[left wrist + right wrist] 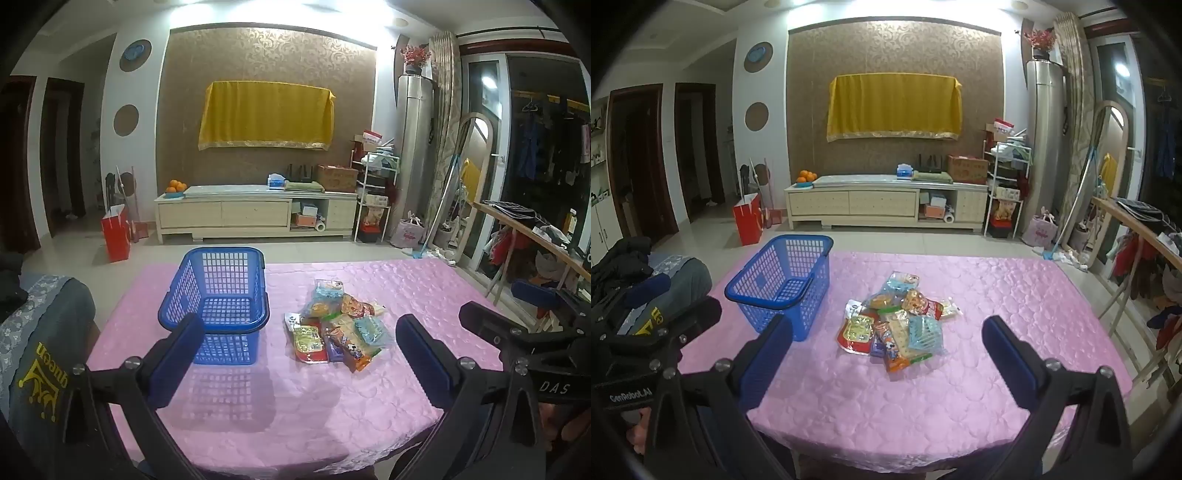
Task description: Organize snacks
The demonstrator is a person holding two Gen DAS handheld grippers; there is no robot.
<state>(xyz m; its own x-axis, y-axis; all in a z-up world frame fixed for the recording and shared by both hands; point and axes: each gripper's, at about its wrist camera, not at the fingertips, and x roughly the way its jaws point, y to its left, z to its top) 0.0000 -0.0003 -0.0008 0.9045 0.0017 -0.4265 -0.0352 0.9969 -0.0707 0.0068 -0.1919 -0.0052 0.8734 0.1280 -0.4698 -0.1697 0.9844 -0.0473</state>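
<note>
I am looking down across a table (388,424) covered in a quilted pink cloth, filling the lower half of both views. Beyond it, a tiled floor runs to a pale TV cabinet (886,203) at the centre, with a yellow cloth (894,110) hung on the patterned brown wall above it. In the left wrist view, a chair back with a grey cover (44,332) sits at the lower left, and a red paper bag (116,236) stands on the floor left of the cabinet.

On the cloth, left of centre, stands 1 blue basket (218,295) of open plastic mesh, upright, with nothing inside it. Just to its right, apart from it, the snack packets (336,328) lie in 1 loose overlapping heap near the middle of the table.

My left gripper (295,350) has its 2 blue-padded fingers spread wide with nothing between them. My right gripper (886,350) is likewise spread wide and holds nothing, framing the heap.
</note>
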